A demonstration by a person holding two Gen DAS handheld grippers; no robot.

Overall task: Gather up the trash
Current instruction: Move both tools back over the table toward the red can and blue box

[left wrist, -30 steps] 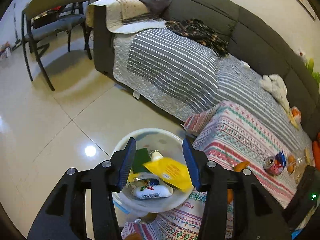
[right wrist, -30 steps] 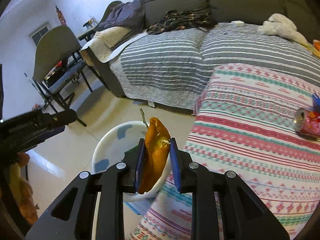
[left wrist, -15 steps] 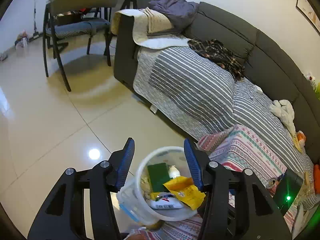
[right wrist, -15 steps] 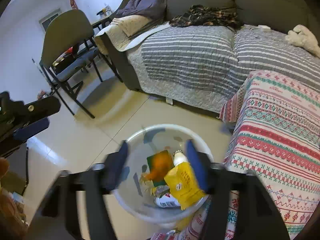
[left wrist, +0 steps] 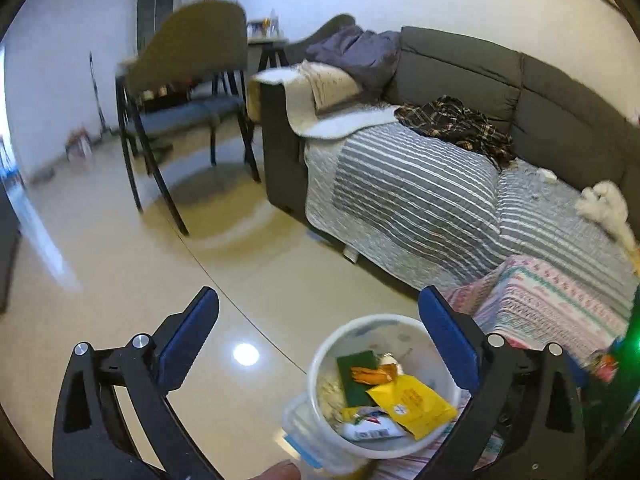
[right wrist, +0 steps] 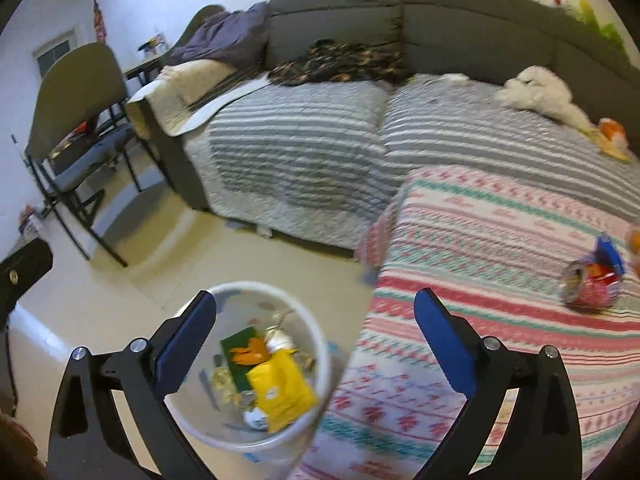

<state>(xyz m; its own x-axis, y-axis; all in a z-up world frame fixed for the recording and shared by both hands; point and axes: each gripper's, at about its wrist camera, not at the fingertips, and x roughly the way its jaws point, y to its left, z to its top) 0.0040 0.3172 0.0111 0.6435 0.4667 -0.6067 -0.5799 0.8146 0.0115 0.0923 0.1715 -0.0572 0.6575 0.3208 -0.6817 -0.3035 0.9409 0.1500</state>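
White bin [right wrist: 320, 360] beside the patterned table [right wrist: 500, 280] holds wrappers, and both the left tool [left wrist: 318, 330] and right tool [right wrist: 314, 326], jaws just opened wide, grip nothing

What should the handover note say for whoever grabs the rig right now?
Left gripper: jaws have just been opening, now wide, nothing between them.
Right gripper: jaws have just been opening, now wide, empty.
Bin on the floor beside the patterned table: holds the yellow packet, orange peel and other wrappers.
Done: packet and peel are in.
Left: crushed can on the table, likely next; probably the orange scrap on the sofa.
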